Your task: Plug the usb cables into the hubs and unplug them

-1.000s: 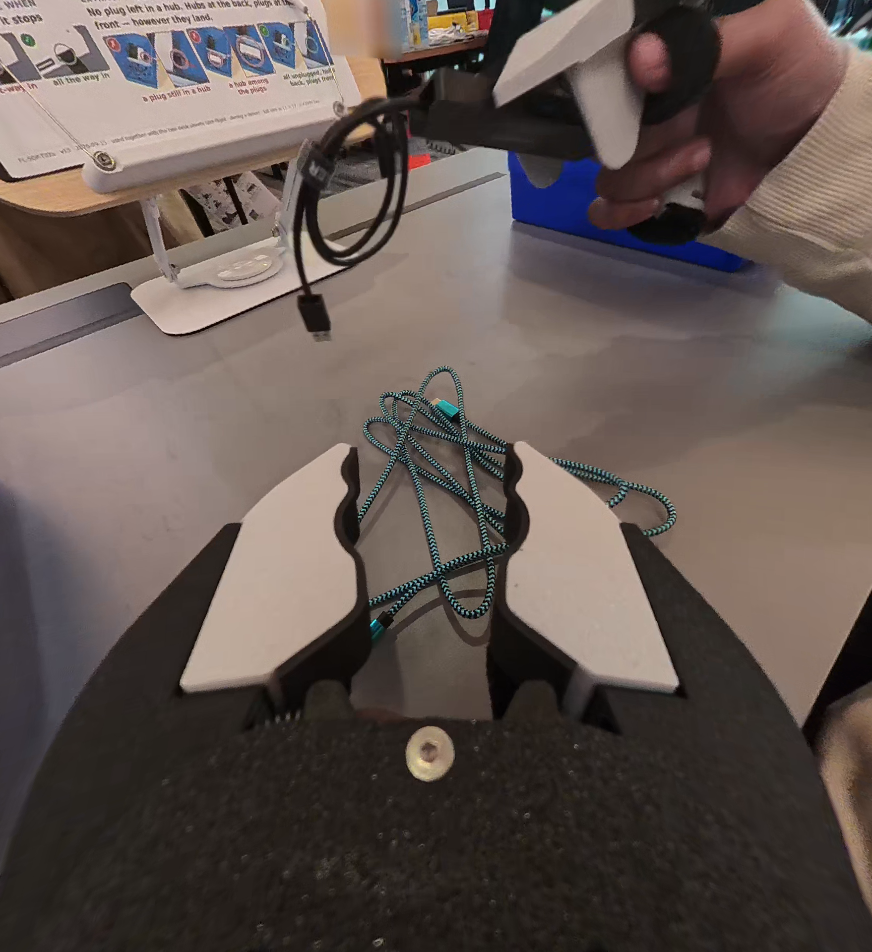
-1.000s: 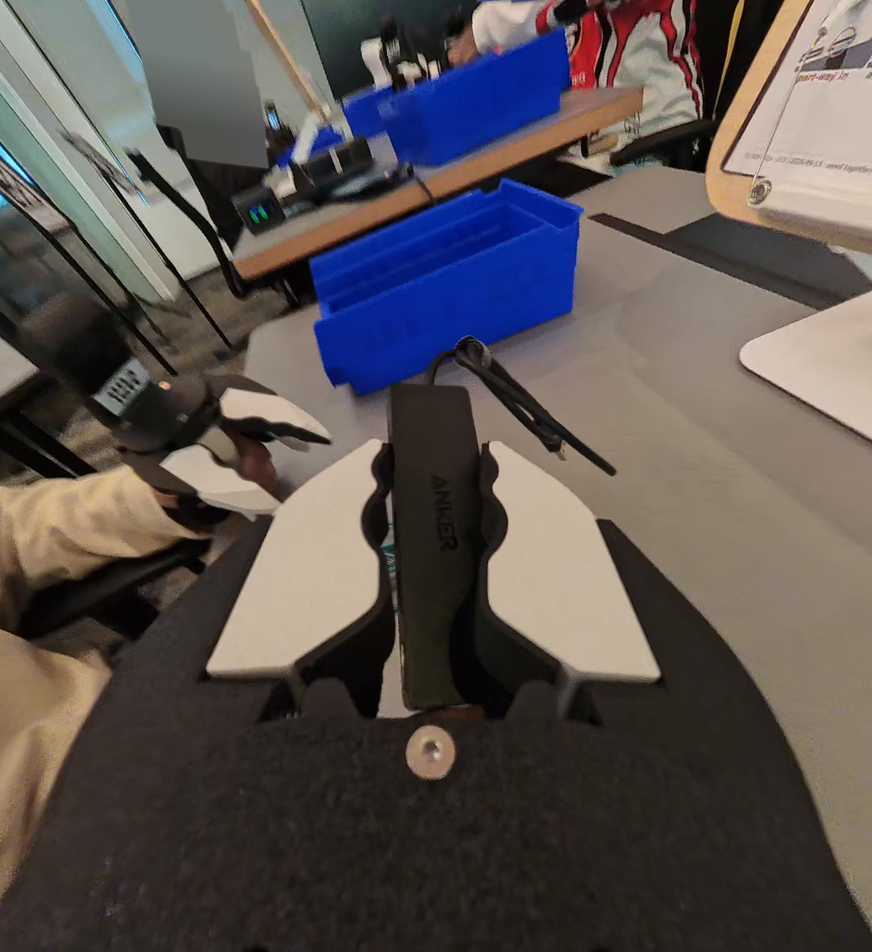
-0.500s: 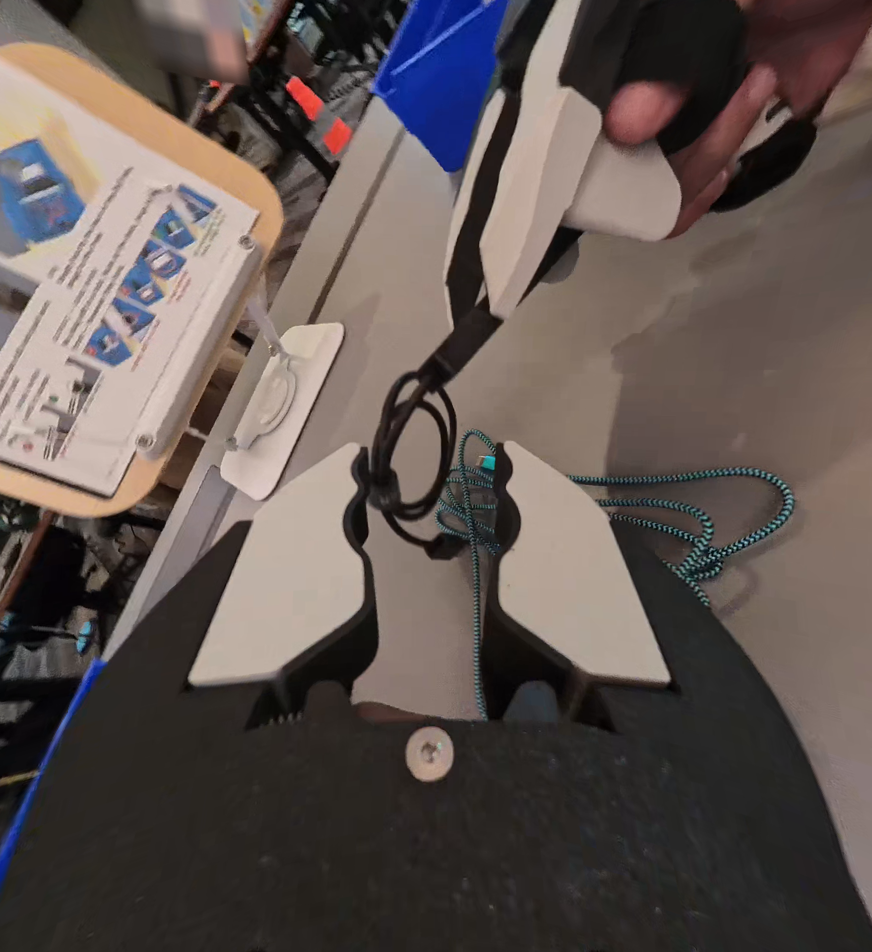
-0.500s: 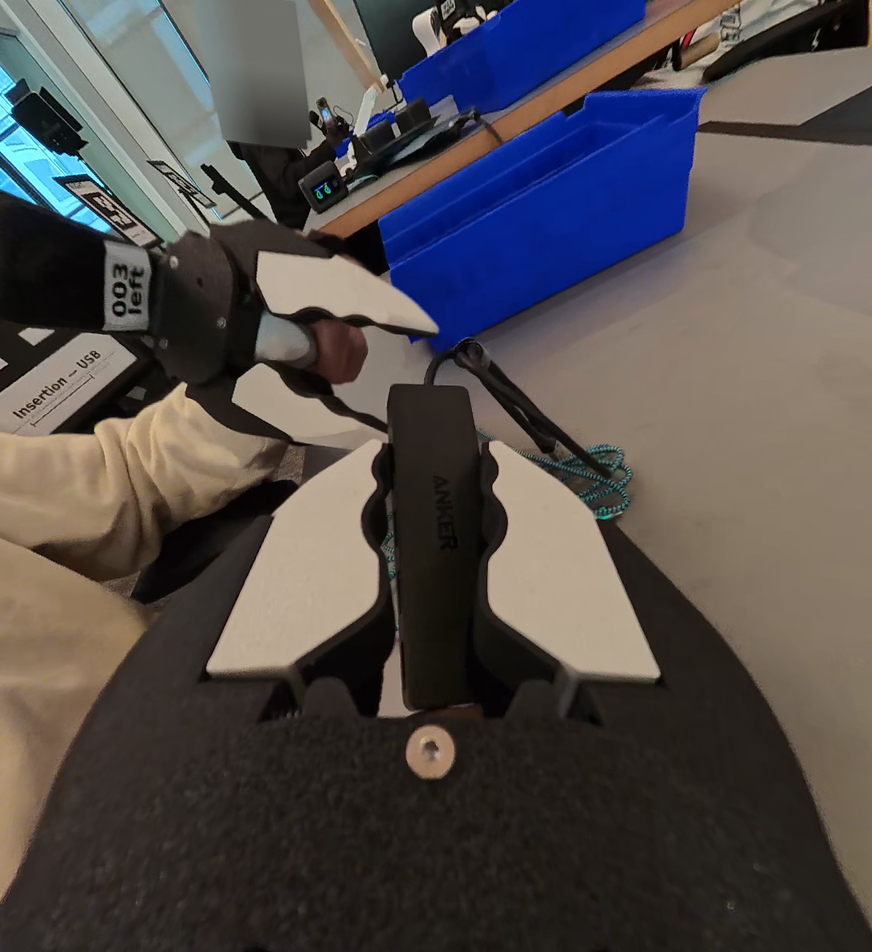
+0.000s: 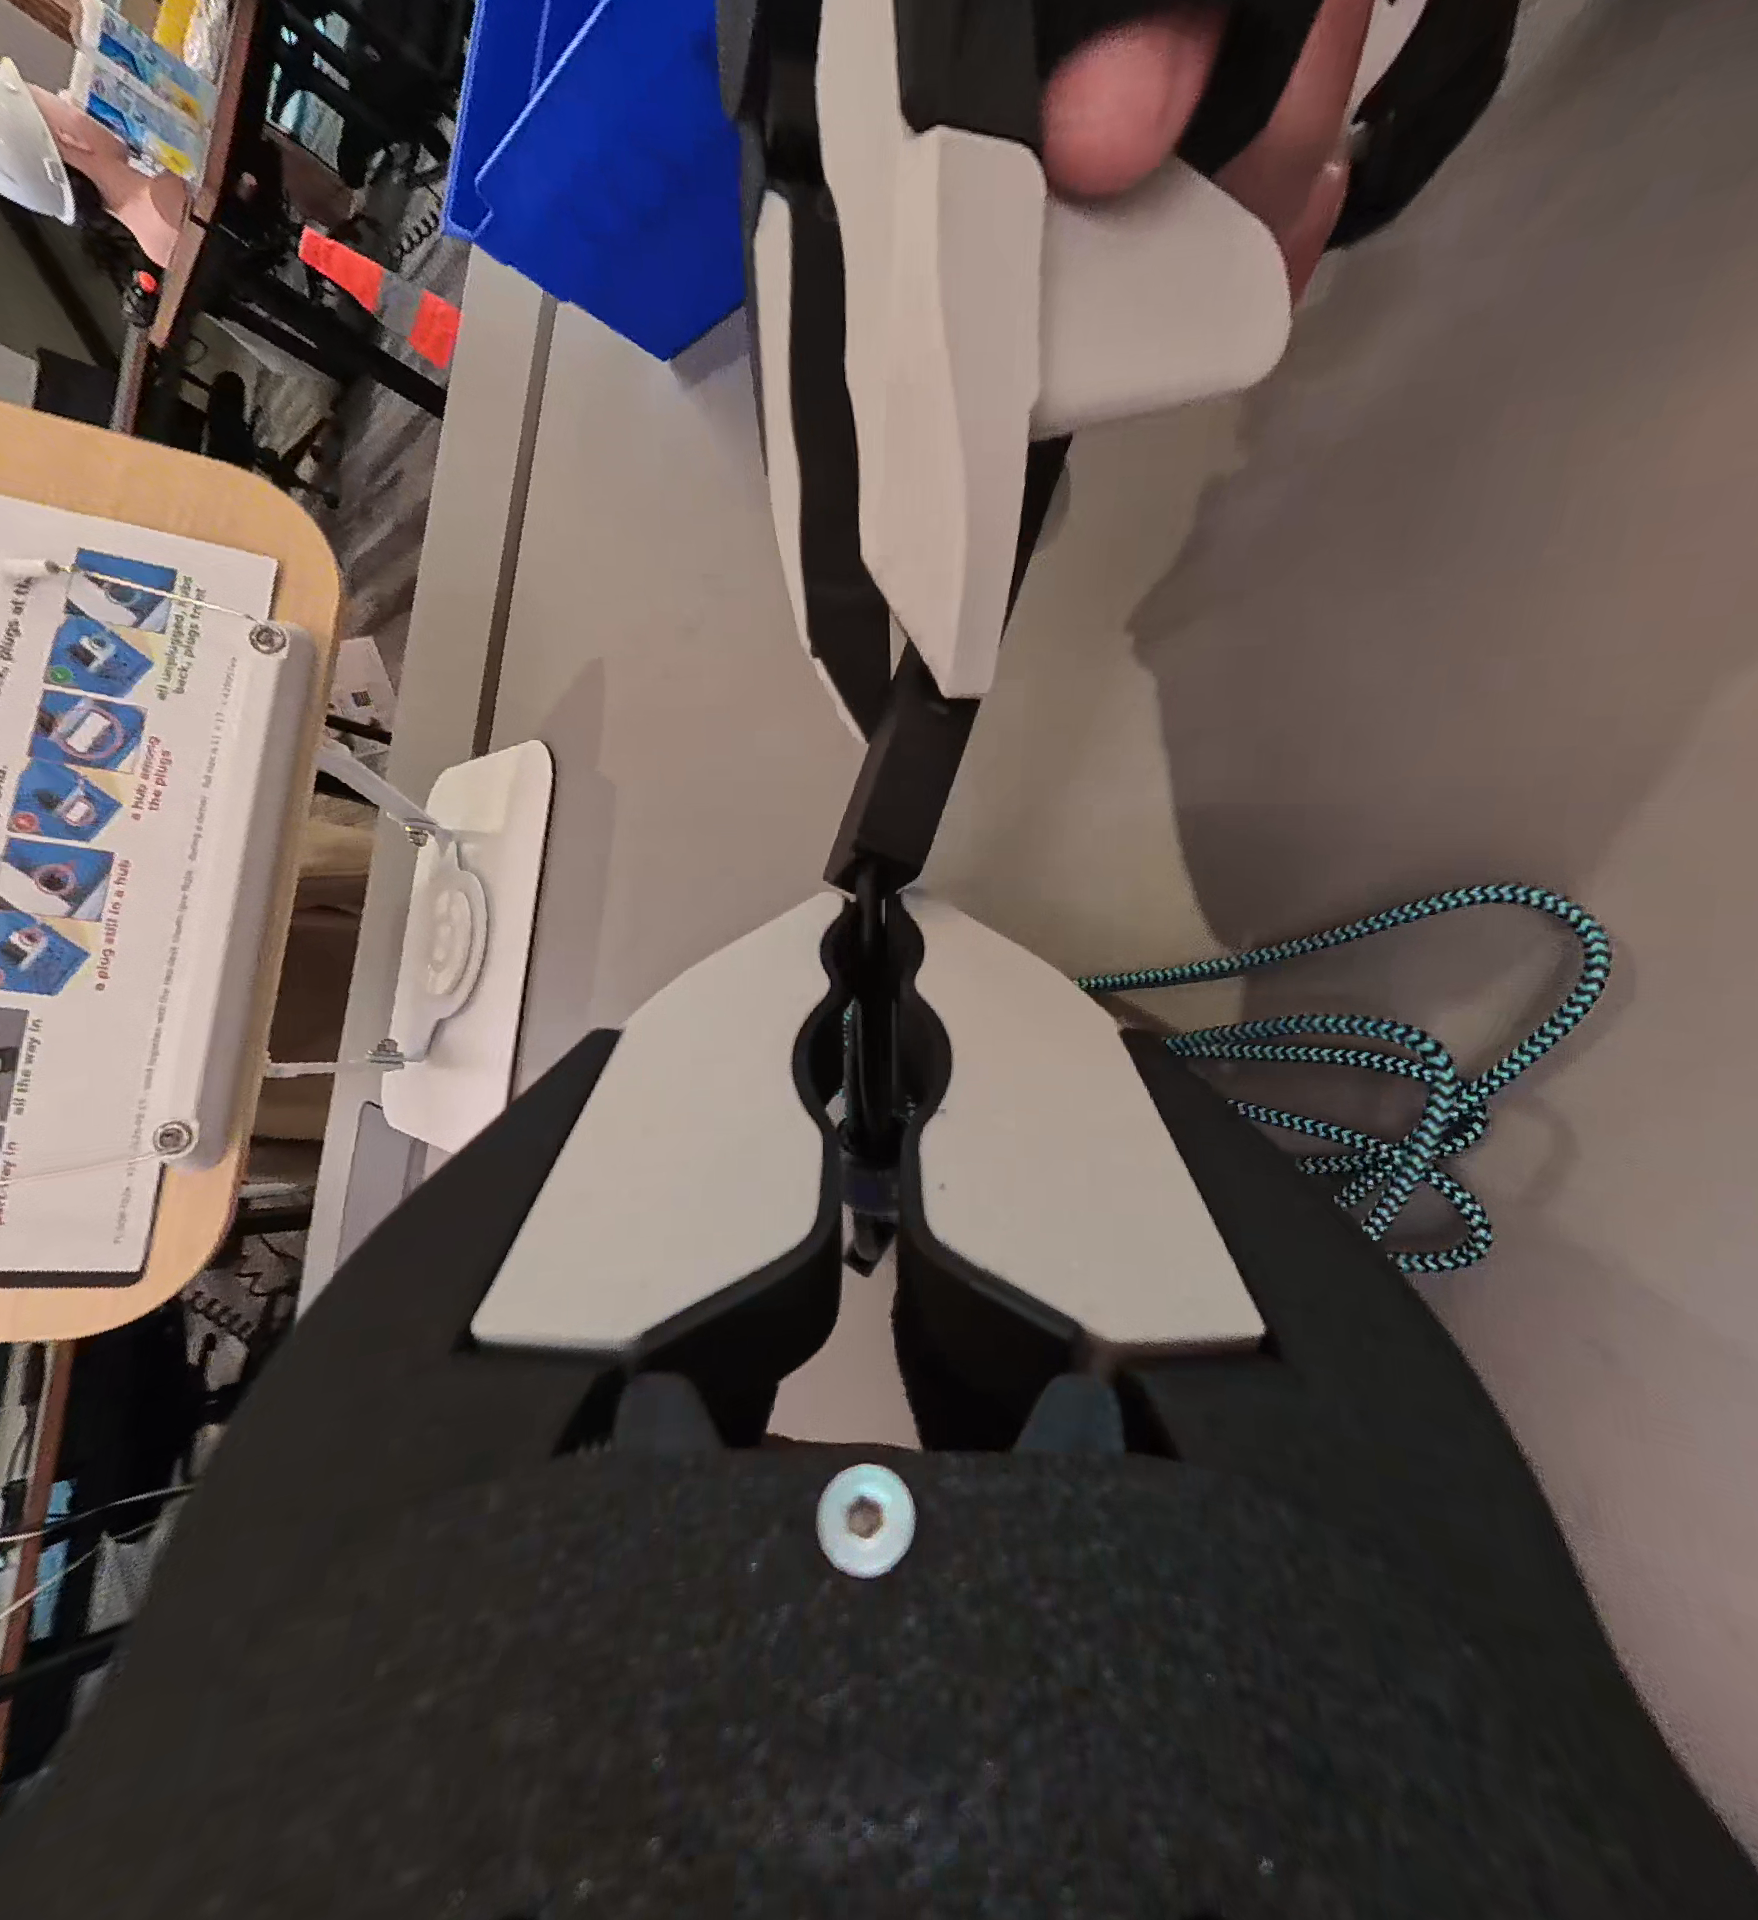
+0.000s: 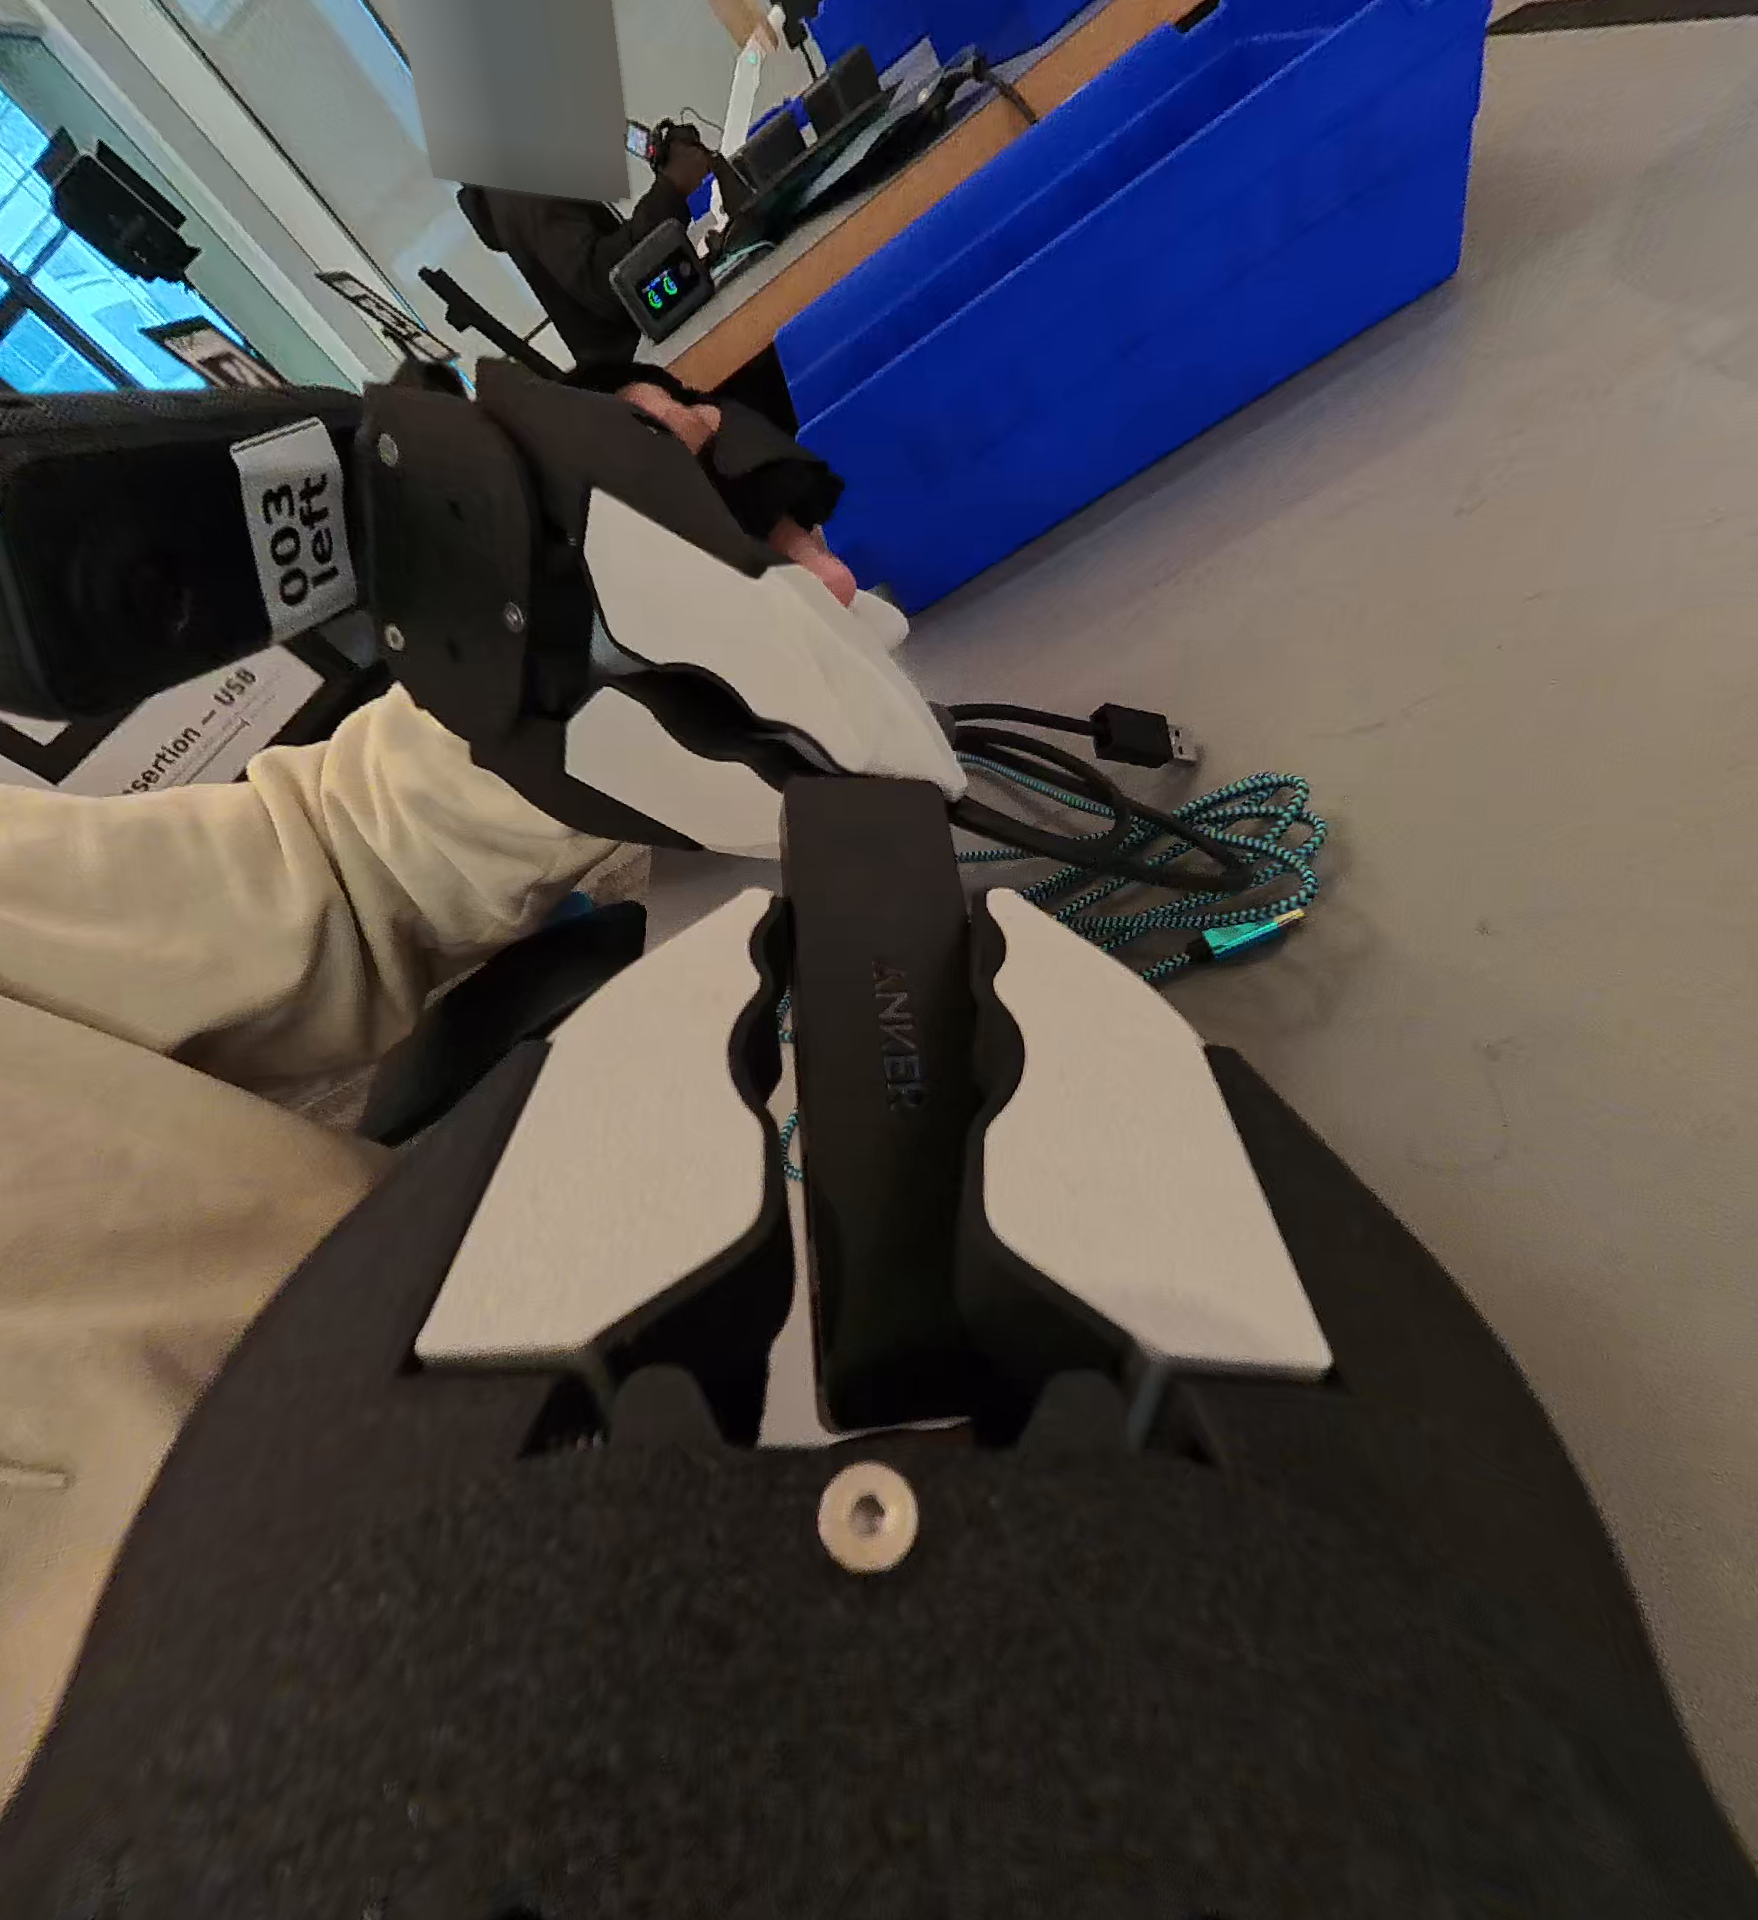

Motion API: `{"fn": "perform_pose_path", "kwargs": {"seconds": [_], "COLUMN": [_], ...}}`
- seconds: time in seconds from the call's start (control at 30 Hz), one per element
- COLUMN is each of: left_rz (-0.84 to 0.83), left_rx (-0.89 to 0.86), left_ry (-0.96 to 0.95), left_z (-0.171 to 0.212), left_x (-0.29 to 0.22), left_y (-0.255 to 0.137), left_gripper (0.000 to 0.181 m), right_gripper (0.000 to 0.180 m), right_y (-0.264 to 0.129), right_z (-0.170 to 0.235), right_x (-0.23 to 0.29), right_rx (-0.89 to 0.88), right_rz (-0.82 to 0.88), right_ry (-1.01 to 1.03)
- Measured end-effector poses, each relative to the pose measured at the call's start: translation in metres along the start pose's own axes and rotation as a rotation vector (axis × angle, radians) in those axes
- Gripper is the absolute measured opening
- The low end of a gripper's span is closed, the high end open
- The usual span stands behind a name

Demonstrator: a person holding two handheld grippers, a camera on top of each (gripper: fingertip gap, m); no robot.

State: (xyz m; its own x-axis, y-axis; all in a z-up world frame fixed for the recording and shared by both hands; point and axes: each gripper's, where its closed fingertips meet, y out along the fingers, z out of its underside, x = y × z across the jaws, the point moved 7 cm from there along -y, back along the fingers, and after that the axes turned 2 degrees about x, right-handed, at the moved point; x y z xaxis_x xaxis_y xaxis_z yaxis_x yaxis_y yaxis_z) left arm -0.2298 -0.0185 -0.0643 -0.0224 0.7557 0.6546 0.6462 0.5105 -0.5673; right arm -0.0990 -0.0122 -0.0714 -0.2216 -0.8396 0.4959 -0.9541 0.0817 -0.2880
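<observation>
Hub (image 6: 880, 1091), a slim black bar, sits lengthwise at the centre of the right wrist view, clenched between the right gripper (image 6: 875, 935) fingers, seemingly to steady it above the grey table (image 6: 1581, 831). At centre of the left wrist view, the left gripper (image 5: 873, 914) pinches the hub's own black lead (image 5: 870, 1049) just below its end. A teal braided cable (image 6: 1218, 862) lies loose mid-right, unplugged.

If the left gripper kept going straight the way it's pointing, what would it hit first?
Most likely the end of the black hub, held in the right gripper, just beyond the left gripper, which is shut on the hub's black cable.
</observation>
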Motion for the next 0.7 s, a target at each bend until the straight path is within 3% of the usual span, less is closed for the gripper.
{"fn": "perform_pose_path", "kwargs": {"seconds": [0.1,0.17,0.33,0.53,0.7], "left_rz": [-0.024,-0.032,-0.018,0.01,0.101], "left_rx": [-0.005,-0.008,-0.037,-0.121,-0.158], "left_ry": [0.033,0.022,-0.076,-0.211,-0.262], "left_z": [0.001,0.005,0.015,0.023,0.027], "left_x": [0.001,0.003,0.008,0.015,0.015], "left_y": [-0.002,-0.004,-0.011,-0.019,-0.022], "left_gripper": [0.003,0.003,0.003,0.003,0.003], "right_gripper": [0.034,0.046,0.059,0.069,0.054], "right_y": [-0.009,-0.023,-0.056,-0.051,-0.042], "right_z": [-0.003,-0.01,-0.009,0.003,0.011], "right_x": [0.005,0.01,0.015,0.017,0.023], "right_rx": [-0.047,-0.129,-0.205,-0.262,-0.309], "right_rz": [0.001,0.004,0.131,0.261,0.468], "right_ry": [-0.065,-0.101,-0.268,-0.507,-0.893]}}
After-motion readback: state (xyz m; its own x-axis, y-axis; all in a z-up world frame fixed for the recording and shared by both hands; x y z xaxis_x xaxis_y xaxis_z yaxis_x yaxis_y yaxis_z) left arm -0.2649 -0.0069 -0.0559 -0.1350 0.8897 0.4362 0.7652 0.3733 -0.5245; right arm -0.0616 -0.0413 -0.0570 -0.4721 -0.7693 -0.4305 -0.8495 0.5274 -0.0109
